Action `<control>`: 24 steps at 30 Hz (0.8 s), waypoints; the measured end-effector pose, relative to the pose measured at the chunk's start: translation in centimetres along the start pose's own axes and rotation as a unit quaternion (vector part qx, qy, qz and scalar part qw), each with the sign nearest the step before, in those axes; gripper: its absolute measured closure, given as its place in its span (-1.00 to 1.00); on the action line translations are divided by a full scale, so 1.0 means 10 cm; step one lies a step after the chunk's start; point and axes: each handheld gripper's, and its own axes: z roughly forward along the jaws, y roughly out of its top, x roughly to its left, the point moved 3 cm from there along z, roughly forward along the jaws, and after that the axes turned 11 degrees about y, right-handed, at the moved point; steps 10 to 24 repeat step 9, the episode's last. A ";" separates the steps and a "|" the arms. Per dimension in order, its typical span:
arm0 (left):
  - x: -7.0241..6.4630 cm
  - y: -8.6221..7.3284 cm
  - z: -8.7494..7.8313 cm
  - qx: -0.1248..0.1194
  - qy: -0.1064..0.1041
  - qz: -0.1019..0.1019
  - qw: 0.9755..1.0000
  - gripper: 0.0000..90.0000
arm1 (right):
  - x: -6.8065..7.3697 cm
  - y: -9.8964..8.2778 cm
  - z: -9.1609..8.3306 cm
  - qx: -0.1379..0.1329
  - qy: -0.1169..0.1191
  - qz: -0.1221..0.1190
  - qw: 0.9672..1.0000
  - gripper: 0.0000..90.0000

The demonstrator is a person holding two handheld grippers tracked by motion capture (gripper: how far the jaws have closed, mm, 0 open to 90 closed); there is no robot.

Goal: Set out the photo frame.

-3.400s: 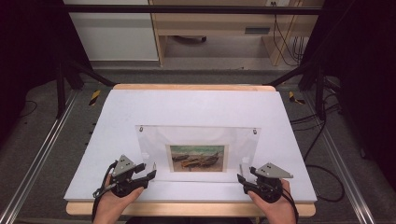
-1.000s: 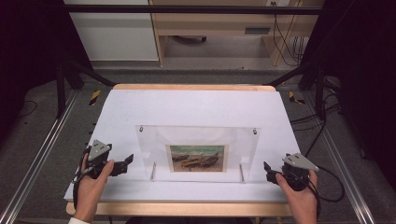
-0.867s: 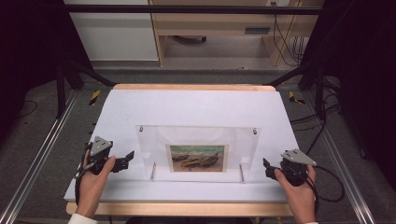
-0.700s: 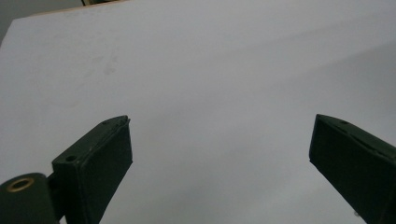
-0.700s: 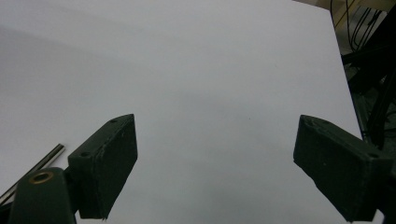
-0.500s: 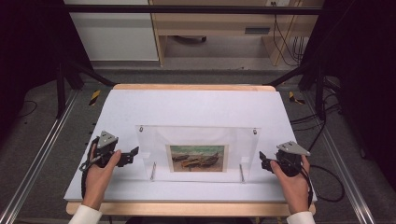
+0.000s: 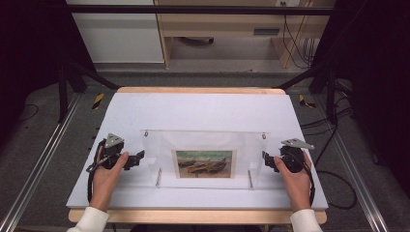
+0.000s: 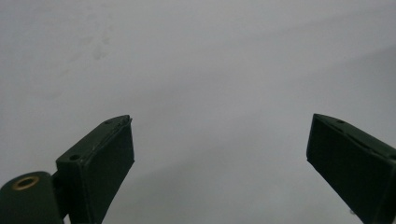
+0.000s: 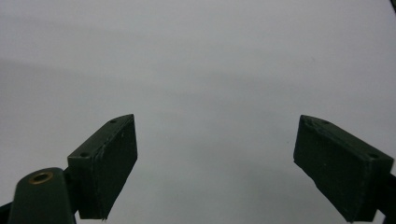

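Tabletop (image 7: 203, 108) is covered by a white sheet. A clear acrylic photo frame (image 7: 205, 157) is laid flat at its near centre, with a boat painting print (image 7: 203, 164) set in the lower middle and metal standoffs seen at the corners. Left tongs (image 7: 137, 158) are held just beside the frame's left edge; right tongs (image 7: 265, 160) just beside its right edge — contact can't be judged from the high view. Both are seen spread wide in the gripper views, nothing gripped, white surface between the jaws.
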 end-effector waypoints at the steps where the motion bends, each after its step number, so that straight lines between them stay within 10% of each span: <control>1: 0.00 -0.02 -0.01 0.002 -0.003 -0.003 1.000 -0.83 | 0.00 -0.01 0.01 0.007 0.002 0.005 1.000 -0.70; 7: 0.04 -0.12 -0.13 -0.001 -0.013 -0.029 0.999 -0.84 | -0.01 -0.17 -0.03 0.030 -0.002 0.008 1.000 -0.71; 24: 0.04 -0.13 -0.19 -0.010 -0.011 -0.025 1.000 -0.85 | -0.01 -0.20 -0.08 0.025 -0.009 -0.001 1.000 -0.71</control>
